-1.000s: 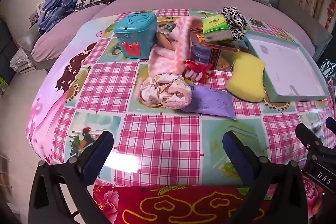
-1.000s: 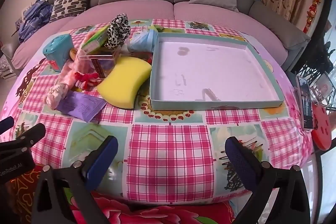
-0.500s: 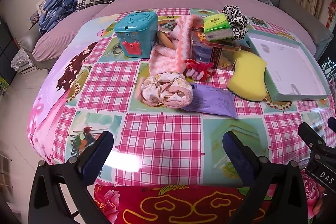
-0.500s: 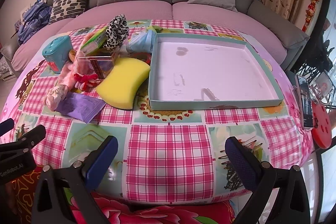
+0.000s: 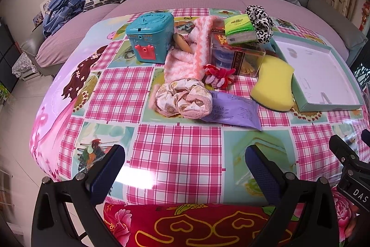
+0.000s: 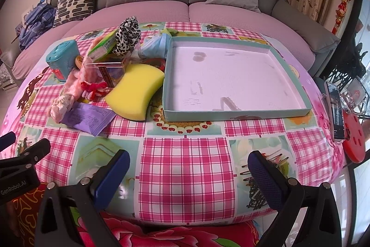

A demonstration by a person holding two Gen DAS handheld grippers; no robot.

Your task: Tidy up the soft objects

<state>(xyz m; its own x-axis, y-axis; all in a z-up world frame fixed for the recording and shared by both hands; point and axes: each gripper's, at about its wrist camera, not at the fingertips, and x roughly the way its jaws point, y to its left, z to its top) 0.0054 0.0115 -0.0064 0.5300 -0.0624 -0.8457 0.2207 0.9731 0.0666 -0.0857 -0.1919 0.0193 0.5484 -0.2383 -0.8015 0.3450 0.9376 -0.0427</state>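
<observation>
Both grippers hover wide open and empty over the near edge of the table (image 6: 185, 168), where a broad band of checked cloth is bare.

The left gripper (image 5: 185, 168) and right gripper (image 6: 188, 169) hold nothing, jaws spread wide. Beyond the left one lies the heap: one floral scrunchie (image 5: 183, 97), one pink fuzzy scarf (image 5: 185, 54), one red-and-pink scrunchie (image 5: 218, 76), one leopard scrunchie (image 5: 259, 23) on a clear box (image 5: 235, 54), and one yellow sponge (image 5: 274, 85) touching the tray. The single teal tray (image 6: 233, 111) lies ahead of the right gripper, bare inside, its right rim near the table's edge.
</observation>
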